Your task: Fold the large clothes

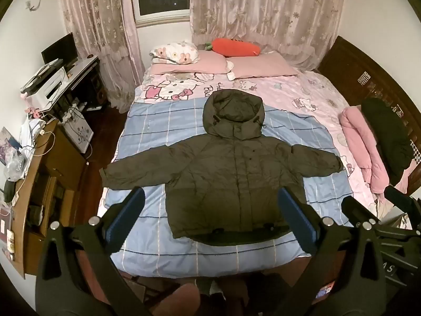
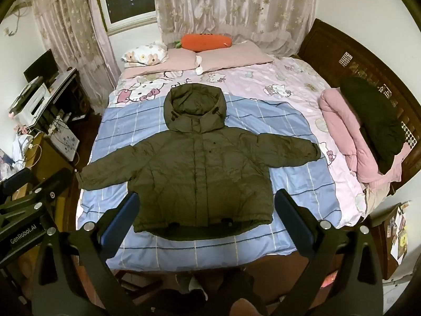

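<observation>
jacket (image 1: 231, 173) spread flat — left cuff (image 1: 105, 175) overhangs bed (image 1: 147, 121)

Home bedroom: bed (image 1: 310, 97), pillows (image 1: 188, 64), curtains (image 1: 263, 8)

Jacket (image 2: 200, 173) flat on bed (image 2: 263, 242)

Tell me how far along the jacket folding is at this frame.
Done: the olive hooded jacket lies spread flat, front up, sleeves out, on the blue plaid sheet. In hand: nothing; the left gripper and right gripper hover open above its hem. Left: every fold.
</observation>
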A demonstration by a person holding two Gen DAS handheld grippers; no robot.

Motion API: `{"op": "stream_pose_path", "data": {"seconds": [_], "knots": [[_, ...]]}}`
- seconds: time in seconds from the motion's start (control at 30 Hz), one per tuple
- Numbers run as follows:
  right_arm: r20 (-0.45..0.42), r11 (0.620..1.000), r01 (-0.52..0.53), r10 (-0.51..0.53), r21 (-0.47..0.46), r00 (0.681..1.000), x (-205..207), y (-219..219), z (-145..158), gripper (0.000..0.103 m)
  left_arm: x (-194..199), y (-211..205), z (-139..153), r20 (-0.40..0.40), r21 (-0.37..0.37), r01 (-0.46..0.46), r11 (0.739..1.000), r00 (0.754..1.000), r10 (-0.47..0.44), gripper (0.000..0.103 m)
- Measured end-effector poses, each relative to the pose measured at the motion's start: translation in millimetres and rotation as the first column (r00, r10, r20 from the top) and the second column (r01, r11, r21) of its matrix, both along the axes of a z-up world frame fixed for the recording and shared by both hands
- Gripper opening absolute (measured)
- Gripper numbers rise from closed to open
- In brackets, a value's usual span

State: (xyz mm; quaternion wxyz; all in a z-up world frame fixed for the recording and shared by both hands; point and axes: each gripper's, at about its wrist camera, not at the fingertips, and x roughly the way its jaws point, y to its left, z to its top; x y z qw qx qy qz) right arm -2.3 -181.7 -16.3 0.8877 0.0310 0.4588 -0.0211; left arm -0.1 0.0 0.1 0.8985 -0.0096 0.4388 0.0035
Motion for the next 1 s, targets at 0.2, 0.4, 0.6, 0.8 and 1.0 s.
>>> {"op": "stream_pose_path", "data": {"seconds": [0.2, 0.4, 0.6, 0.8, 1.0], "knots": [[0.001, 1.0, -0.003, 0.003, -0.001, 1.0, 1.0, 1.4, -1.1, 0.102, 2.3, 1.4, -3.2, -0.008, -0.002, 0.0, 1.0, 1.0, 0.0, 0.101], [0.005, 1.0, -0.001, 0.001, -0.001, 1.0, 1.2, 1.3, -1.0, 0.102, 0.4, 0.2, -1.7, 0.002, 0.0, 0.001, 1.0, 1.0, -0.001, 0.101], [0.006, 1.0, 0.0, 0.0, -0.001, 1.0, 3.0, 3.6, 2.1, 0.102, 1.2, 0.3, -4.8, 0.006, 0.001, 0.006, 1.0, 1.0, -0.006, 0.101], [0.008, 1.0, 0.0, 0.0, -0.001, 1.0, 3.7, 5.4, 5.5, 0.102, -0.1, 0.7, -2.7, 0.004, 0.0, 0.002, 1.0, 1.0, -0.002, 0.101], [0.011, 1.0, -0.001, 0.001, -0.001, 1.0, 2.8, 5.7, 6.8, 0.102, 4.8, 2.6, -4.3, 0.002, 0.001, 0.005, 1.0, 1.0, -0.005, 0.101]]}}
